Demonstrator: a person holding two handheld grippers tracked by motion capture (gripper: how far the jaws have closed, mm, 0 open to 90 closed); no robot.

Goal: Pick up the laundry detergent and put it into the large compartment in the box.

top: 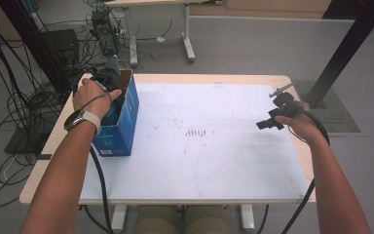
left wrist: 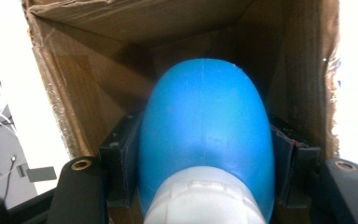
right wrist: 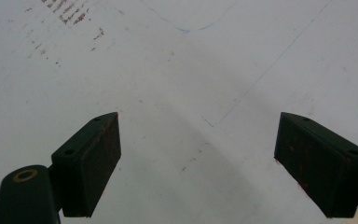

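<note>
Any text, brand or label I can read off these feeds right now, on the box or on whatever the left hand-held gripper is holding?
Blue cardboard box: pale print low on its side, too small and blurred to read.
Blue and white object in the left hand-held gripper: no text visible.
Watch on the left wrist: nothing readable.
Table: reddish marks and thin lines, no letters.

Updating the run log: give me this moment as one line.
left gripper: shut on blue object, inside blue box | right gripper: open, empty, above table
</note>
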